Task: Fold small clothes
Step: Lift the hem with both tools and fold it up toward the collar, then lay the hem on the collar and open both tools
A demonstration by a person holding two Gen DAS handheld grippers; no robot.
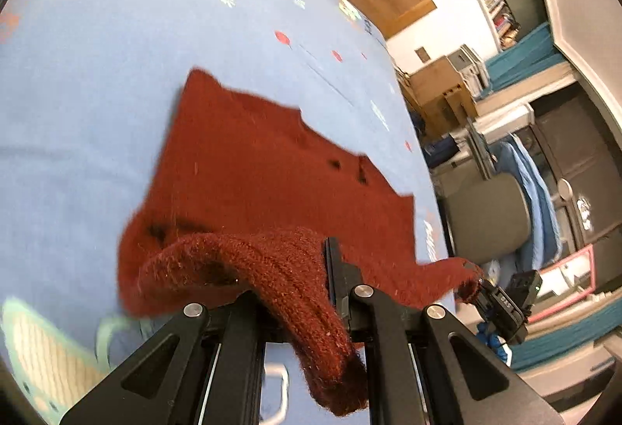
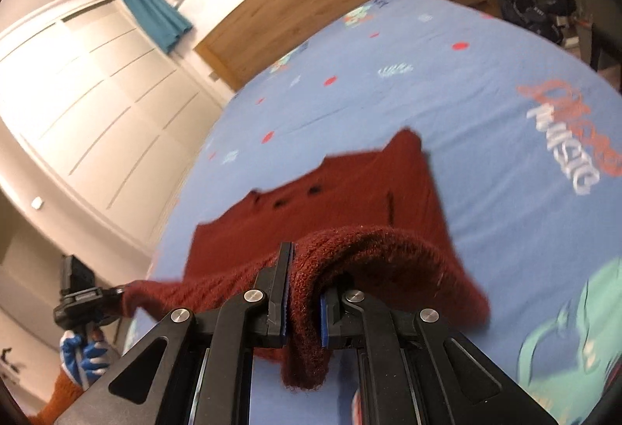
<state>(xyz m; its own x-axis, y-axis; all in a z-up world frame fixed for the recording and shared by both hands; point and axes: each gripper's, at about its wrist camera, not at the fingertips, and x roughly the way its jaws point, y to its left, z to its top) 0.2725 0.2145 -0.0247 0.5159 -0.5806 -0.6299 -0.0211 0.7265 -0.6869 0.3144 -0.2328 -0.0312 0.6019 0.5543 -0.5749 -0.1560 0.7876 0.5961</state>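
Left wrist: our left gripper (image 1: 295, 293) clamps one near corner of the red knit garment (image 1: 248, 168), lifting it off the blue bed sheet (image 1: 97, 75) for a fold; bare sheet lies beyond.

Right wrist: right gripper (image 2: 303, 304) pinches the other corner.

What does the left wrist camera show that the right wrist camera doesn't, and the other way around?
Only the left wrist view shows the grey chair with pale blue cloth beside the bed. Only the right wrist view shows the white wardrobe doors and the blue-gloved hand. Both show the red knitted garment on the blue bedsheet, gripped by the left gripper and right gripper.
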